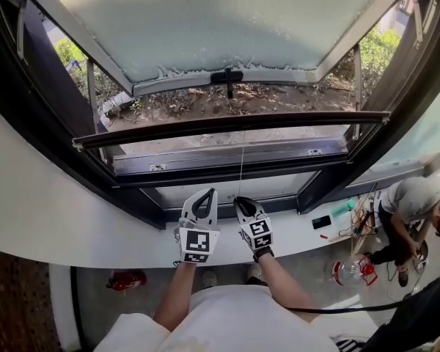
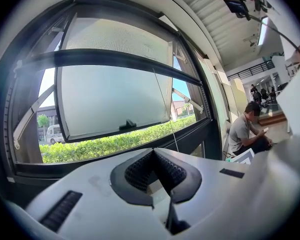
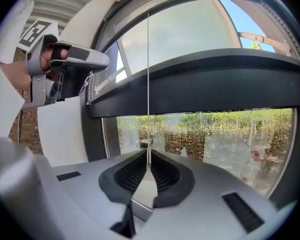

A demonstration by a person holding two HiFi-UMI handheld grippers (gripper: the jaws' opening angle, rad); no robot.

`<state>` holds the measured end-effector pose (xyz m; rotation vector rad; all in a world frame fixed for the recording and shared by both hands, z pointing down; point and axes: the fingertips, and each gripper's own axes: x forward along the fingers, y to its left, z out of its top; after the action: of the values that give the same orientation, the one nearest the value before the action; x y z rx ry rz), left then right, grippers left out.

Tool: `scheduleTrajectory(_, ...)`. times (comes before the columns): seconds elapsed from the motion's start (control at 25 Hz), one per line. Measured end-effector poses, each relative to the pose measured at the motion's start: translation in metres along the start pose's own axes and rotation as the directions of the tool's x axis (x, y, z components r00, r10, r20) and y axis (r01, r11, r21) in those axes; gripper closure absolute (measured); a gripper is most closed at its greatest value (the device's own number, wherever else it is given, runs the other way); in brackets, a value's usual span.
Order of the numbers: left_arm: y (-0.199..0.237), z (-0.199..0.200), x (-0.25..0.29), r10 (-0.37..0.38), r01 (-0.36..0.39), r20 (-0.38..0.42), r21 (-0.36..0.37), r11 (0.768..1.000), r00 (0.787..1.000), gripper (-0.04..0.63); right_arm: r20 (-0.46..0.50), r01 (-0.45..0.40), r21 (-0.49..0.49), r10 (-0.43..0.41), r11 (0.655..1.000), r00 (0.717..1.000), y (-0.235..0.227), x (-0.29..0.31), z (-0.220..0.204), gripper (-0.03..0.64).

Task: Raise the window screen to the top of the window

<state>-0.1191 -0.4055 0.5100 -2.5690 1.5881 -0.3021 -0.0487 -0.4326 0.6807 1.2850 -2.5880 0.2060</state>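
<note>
The window screen's dark bottom bar (image 1: 231,125) hangs across the window opening, partway up. A thin pull cord (image 1: 242,169) drops from its middle. My right gripper (image 1: 240,202) is shut on that cord just above the sill. In the right gripper view the cord (image 3: 148,84) runs straight down from the bar (image 3: 205,86) into my right gripper (image 3: 148,156). My left gripper (image 1: 209,192) stands close beside it on the left, shut with nothing in it. The left gripper view shows my left gripper (image 2: 153,153) with its pads together, and the bar (image 2: 115,59) and cord (image 2: 166,114) beyond them.
An outward-tilted frosted pane (image 1: 227,20) with a black handle (image 1: 227,76) stands open beyond the screen. A white sill (image 1: 88,226) curves below the frame. A person (image 1: 411,211) crouches on the floor at right, by some tools. A red object (image 1: 128,279) lies lower left.
</note>
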Motion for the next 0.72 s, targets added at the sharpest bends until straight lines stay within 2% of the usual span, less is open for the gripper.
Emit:
scheduleTrajectory(0.4, -0.0002, -0.0041, 0.0026, 0.001, -0.001, -0.008, -0.012, 1.0, 1.0, 0.594, 0.021, 0.016, 0.012, -0.017, 1.0, 1.0, -0.0078, -0.005, 0.003, 0.591)
scheduleTrajectory(0.72, -0.0043, -0.0027, 0.0065, -0.013, 0.013, -0.007, -0.009, 1.0, 1.0, 0.594, 0.031, 0.019, -0.019, -0.018, 1.0, 0.999, -0.0067, -0.0074, 0.0097, 0.591)
